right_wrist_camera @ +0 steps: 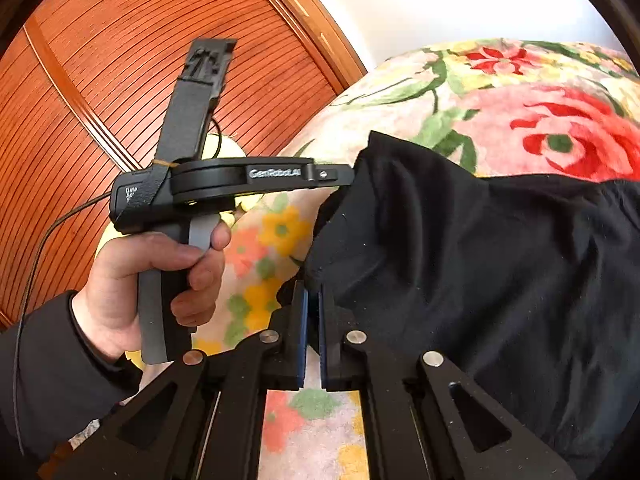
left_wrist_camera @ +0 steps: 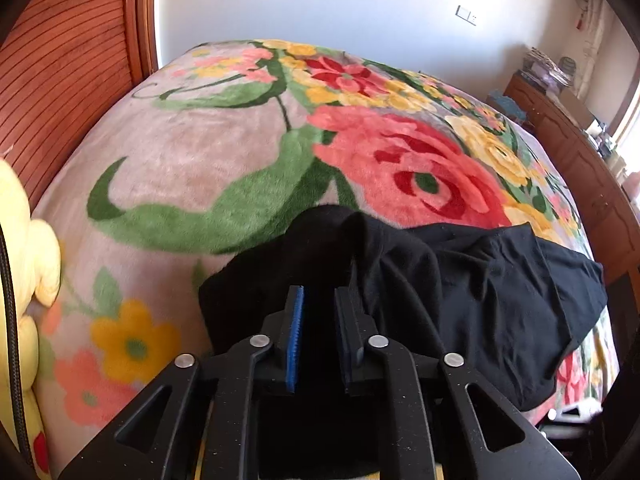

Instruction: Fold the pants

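Black pants (left_wrist_camera: pixel 460 280) lie bunched on a floral blanket (left_wrist_camera: pixel 192 152) over a bed. My left gripper (left_wrist_camera: pixel 318 296) has its blue-padded fingers a small gap apart with black cloth between and around them; whether they pinch it is unclear. In the right wrist view the pants (right_wrist_camera: pixel 480 260) fill the right side. My right gripper (right_wrist_camera: pixel 313 294) has its jaws nearly together at the pants' near left edge, apparently pinching the cloth. The left gripper's body (right_wrist_camera: pixel 240 178), held in a hand (right_wrist_camera: pixel 152 272), reaches the pants' upper left corner.
A wooden slatted headboard (left_wrist_camera: pixel 60 72) stands at the left. A yellow plush pillow (left_wrist_camera: pixel 20 264) lies at the bed's left edge. A wooden dresser (left_wrist_camera: pixel 580 160) with clutter runs along the right wall. The blanket (right_wrist_camera: pixel 500 92) stretches beyond the pants.
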`<action>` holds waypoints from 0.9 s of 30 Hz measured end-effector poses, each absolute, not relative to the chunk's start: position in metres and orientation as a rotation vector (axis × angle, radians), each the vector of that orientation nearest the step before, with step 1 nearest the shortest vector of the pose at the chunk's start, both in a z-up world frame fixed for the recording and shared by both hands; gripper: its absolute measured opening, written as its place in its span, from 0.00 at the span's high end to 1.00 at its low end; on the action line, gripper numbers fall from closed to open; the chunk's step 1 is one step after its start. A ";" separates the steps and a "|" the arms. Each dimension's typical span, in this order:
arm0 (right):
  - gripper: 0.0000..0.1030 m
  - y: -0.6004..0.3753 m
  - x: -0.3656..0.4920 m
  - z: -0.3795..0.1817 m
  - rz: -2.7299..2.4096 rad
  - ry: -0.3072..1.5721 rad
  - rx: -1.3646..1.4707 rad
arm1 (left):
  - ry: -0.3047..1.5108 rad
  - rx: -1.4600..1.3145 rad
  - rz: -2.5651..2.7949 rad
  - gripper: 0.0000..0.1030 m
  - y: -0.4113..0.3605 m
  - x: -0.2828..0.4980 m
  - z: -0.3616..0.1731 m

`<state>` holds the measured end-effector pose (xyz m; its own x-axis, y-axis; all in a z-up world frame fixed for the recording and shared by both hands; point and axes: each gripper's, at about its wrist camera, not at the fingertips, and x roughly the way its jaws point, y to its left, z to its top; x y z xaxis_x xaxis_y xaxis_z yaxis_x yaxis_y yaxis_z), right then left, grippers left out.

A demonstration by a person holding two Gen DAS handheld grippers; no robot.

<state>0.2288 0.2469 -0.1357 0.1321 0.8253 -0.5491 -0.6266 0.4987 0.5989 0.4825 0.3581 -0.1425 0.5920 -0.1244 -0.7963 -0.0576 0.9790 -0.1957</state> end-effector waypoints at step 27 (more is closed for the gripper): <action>0.95 0.256 0.288 0.016 1.027 0.728 0.125 | 0.963 -0.197 0.074 0.76 0.385 0.413 -0.160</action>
